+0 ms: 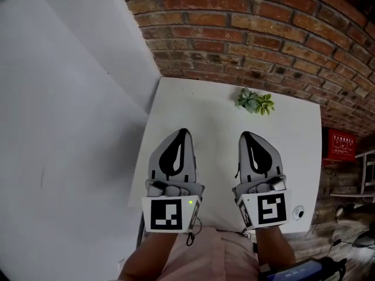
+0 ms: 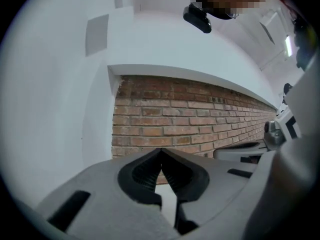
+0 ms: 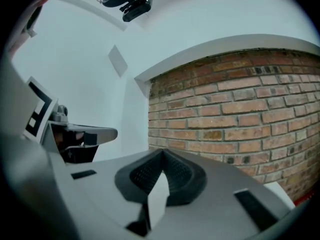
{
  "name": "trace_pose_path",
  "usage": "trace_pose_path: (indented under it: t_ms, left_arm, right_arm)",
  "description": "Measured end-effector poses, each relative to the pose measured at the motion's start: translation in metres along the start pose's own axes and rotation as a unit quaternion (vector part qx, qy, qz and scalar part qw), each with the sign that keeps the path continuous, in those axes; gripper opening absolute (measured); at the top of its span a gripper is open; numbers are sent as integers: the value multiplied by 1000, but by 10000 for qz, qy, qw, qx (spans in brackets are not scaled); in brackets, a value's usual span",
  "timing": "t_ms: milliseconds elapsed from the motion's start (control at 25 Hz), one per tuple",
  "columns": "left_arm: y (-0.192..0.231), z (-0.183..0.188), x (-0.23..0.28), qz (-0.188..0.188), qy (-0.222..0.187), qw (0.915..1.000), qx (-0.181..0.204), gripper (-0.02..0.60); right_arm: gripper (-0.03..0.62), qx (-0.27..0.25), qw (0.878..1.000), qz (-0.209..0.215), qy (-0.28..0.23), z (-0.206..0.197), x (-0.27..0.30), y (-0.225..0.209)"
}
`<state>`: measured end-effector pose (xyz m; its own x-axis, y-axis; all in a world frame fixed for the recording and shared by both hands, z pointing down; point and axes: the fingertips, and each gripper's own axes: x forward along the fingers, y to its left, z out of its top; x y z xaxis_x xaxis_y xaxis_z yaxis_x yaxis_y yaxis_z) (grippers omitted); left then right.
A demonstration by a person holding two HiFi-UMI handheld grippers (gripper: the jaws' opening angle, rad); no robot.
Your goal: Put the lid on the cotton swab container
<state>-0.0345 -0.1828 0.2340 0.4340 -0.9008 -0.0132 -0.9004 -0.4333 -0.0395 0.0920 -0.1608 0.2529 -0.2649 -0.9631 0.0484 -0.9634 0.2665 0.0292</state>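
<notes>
The only writing we find is on a red sign (image 1: 341, 144) on the right, past the worktop (image 1: 222, 122), and its pale characters are too small to read. Each gripper's marker cube carries a black-and-white square pattern and no words.

We hold the left gripper (image 1: 182, 134) and the right gripper (image 1: 244, 136) side by side over the near half of the white worktop, a gap between them. Both point away from us toward the far brick wall (image 1: 263, 34).

Each gripper view shows its own dark ribbed jaws meeting at the tips, left (image 2: 161, 151) and right (image 3: 162, 152), with nothing between them.

A small green plant sprig (image 1: 254, 102) lies near the worktop's far edge. Where the cotton swab container and its lid are, we cannot tell.
</notes>
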Motion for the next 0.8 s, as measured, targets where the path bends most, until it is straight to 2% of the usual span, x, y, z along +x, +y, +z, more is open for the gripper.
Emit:
trace_pose_path:
  t_ms: [480, 800]
  left_arm:
    - [-2, 17, -16, -3, -241, 9997, 44, 8]
    - [-3, 11, -15, -73, -169, 9998, -2, 8]
  right_arm:
    - [4, 44, 9997, 196, -158, 12, -9, 14]
    - [4, 29, 9998, 189, -103, 9, -9, 16]
